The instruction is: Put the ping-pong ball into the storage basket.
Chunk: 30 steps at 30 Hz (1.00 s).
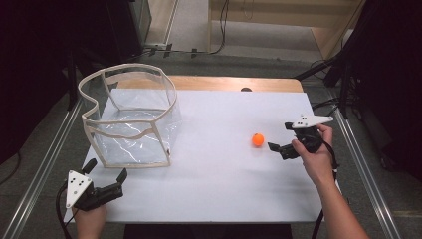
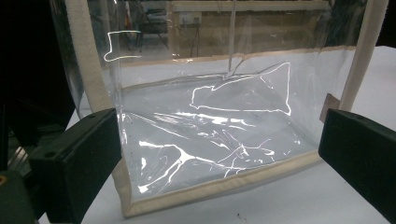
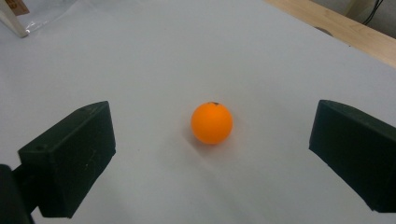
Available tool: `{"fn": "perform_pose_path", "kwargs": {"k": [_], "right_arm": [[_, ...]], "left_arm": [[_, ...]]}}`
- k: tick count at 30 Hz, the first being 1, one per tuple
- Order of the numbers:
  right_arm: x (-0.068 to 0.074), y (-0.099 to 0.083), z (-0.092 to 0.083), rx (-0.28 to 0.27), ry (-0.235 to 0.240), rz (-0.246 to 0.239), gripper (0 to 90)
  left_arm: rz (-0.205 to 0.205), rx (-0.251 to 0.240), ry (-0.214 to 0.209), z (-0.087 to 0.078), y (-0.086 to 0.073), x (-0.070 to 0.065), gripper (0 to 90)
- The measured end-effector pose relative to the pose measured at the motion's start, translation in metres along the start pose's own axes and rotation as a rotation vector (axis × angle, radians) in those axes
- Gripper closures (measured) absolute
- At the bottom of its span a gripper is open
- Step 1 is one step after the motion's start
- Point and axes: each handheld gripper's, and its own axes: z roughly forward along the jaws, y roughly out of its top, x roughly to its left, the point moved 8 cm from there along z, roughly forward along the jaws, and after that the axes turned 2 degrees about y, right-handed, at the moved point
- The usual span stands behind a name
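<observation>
From the high view, a clear plastic bag (image 1: pixel 132 119) with cream trim stands open in the upper left of the white table (image 1: pixel 219 184). An orange ball (image 1: pixel 257 140) lies right of centre. The left gripper (image 1: pixel 106 175), at lower left just below the bag, has its jaws apart; the right gripper (image 1: pixel 279 137), beside the ball, is spread too.

In the left gripper view, the bag (image 2: pixel 210 130) sits ahead between the wide jaws, untouched.

In the right gripper view, the ball (image 3: pixel 211 122) rests mid-frame between separated jaws, touching neither.
</observation>
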Motion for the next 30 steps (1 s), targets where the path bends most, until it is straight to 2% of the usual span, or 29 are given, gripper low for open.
{"fn": "perform_pose_path", "kwargs": {"k": [14, 30], "right_arm": [[-0.004, 0.008, 0.014, 0.059, 0.022, -0.007, 0.0], [-0.001, 0.008, 0.034, 0.159, 0.058, -0.027, 0.0]], "left_arm": [[0.000, 0.000, -0.001, 0.000, 0.000, 0.000, 0.0], [-0.001, 0.001, -0.003, 0.000, 0.000, 0.000, 0.0]]}}
